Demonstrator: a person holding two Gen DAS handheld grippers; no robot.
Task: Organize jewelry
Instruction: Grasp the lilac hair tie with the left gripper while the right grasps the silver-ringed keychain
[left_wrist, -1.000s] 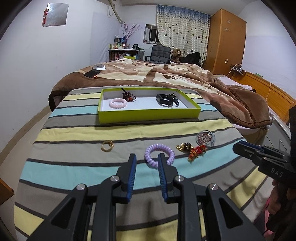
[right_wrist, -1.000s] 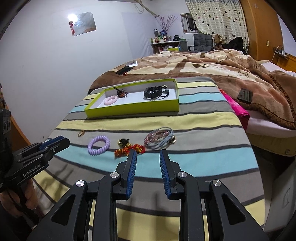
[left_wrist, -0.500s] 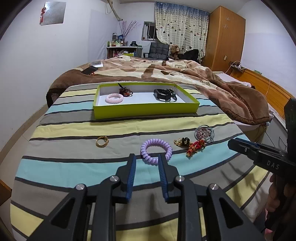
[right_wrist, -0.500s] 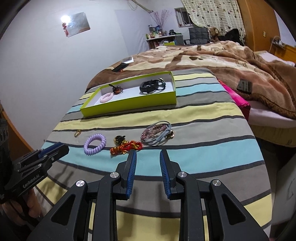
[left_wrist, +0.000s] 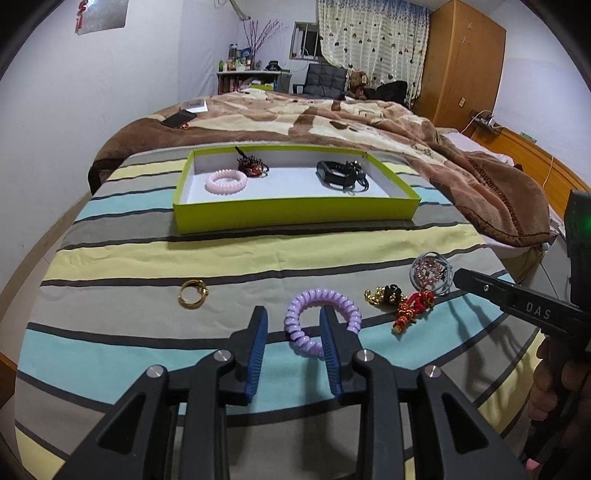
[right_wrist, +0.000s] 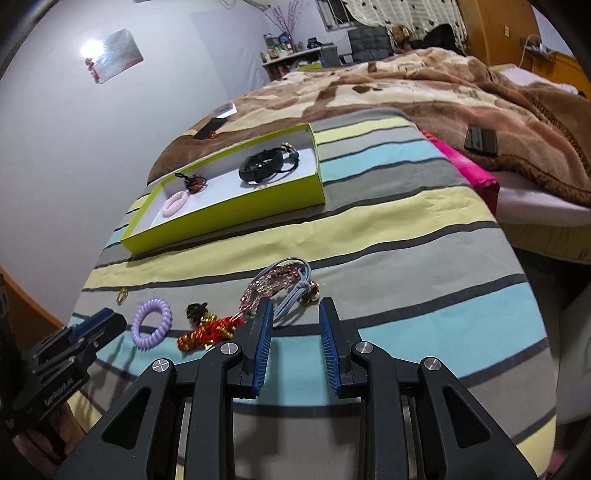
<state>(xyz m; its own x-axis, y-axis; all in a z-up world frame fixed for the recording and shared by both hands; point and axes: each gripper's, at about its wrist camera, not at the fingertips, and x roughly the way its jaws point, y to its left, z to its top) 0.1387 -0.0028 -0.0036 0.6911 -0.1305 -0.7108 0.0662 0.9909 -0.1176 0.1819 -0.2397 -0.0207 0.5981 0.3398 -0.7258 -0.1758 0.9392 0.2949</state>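
A purple spiral hair tie (left_wrist: 320, 319) lies on the striped cloth; my left gripper (left_wrist: 293, 317) is open with its near left arc between the fingers. It also shows in the right wrist view (right_wrist: 152, 324). My right gripper (right_wrist: 295, 308) is open just before a pink beaded and grey cord bracelet (right_wrist: 277, 284). A red and gold charm (right_wrist: 207, 334) and a gold ring (left_wrist: 192, 293) lie nearby. The lime green tray (left_wrist: 295, 218) holds a pink spiral tie (left_wrist: 226, 181), a dark beaded piece (left_wrist: 252, 166) and a black band (left_wrist: 338, 174).
The striped cloth covers a table (left_wrist: 110, 266) that ends close at the right, next to a bed with a brown blanket (left_wrist: 332, 122). A phone (left_wrist: 180, 119) lies on the blanket. A pink object (right_wrist: 469, 166) sits at the table's right edge.
Both grippers have moved forward and lower. The left one now straddles the purple tie's near arc. The right one has neared the beaded bracelet.
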